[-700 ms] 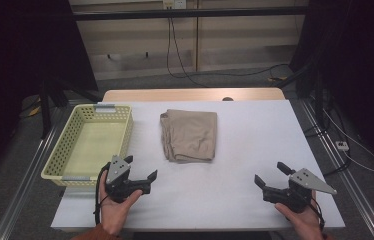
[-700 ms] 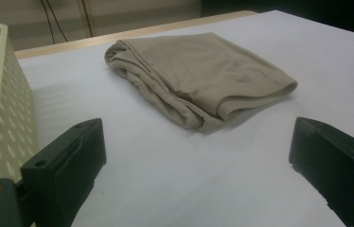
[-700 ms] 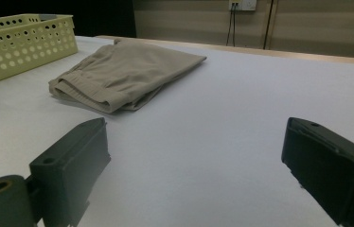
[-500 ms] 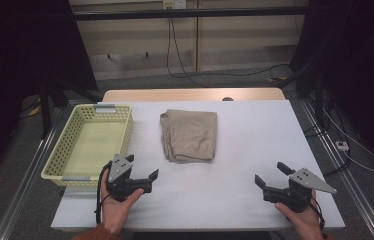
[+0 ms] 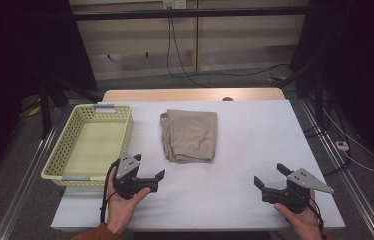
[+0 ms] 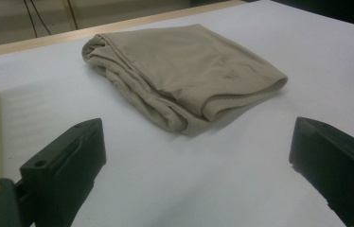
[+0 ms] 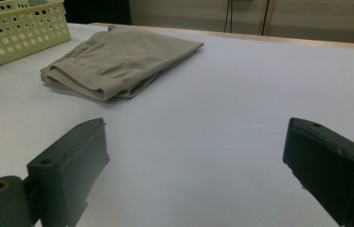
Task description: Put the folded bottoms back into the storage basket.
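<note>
Your left gripper (image 5: pixel 148 170) and right gripper (image 5: pixel 270 176) gape wide, bare table (image 5: pixel 255 135) between. Folded tan cloth (image 5: pixel 190 135) lies flat, just right of the basket (image 5: pixel 57 160).

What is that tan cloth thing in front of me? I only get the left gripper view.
Observer: It's a folded beige garment, lying flat near the middle of the white table.
Child: What's the holey yellow bit at my left edge?
Observer: That's the wall of a yellow basket. From the high view, nothing shows inside it, and it sits left of the garment, apart from it.
Child: Where is the other gripper?
Observer: The right gripper hangs over the table's near right corner, jaws open, holding nothing. The left gripper is open too, just beside the basket's near corner.
</note>
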`<action>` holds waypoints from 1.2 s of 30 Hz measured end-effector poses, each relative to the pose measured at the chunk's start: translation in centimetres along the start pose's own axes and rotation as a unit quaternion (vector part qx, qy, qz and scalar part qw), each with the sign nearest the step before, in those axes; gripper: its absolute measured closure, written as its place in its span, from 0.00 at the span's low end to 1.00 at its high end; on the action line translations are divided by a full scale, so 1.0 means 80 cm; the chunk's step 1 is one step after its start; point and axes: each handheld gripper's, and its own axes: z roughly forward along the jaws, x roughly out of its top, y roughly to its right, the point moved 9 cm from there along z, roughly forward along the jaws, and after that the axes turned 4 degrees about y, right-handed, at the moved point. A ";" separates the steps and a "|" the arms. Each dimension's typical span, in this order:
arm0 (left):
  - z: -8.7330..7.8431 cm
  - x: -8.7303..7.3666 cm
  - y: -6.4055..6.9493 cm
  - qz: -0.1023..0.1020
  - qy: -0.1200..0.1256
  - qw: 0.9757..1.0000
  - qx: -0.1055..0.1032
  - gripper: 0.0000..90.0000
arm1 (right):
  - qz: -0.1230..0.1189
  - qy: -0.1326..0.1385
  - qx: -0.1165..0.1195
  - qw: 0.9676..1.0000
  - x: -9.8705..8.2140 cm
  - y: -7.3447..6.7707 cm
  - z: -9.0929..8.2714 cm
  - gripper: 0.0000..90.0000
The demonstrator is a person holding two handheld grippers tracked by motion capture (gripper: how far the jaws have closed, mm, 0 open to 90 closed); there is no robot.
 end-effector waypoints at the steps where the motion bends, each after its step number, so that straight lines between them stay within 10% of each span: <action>1: 0.001 0.001 0.000 0.000 -0.002 1.000 0.000 0.05 | 0.000 -0.001 -0.001 1.000 0.000 0.001 0.000 0.08; 28: 0.045 0.043 0.021 0.014 -0.016 0.999 -0.038 0.05 | 0.004 -0.004 0.003 1.000 -0.001 0.000 0.000 0.08; 36: 0.059 0.066 0.035 -0.017 -0.010 0.998 -0.067 0.06 | 0.005 -0.005 0.005 1.000 -0.002 0.000 0.000 0.08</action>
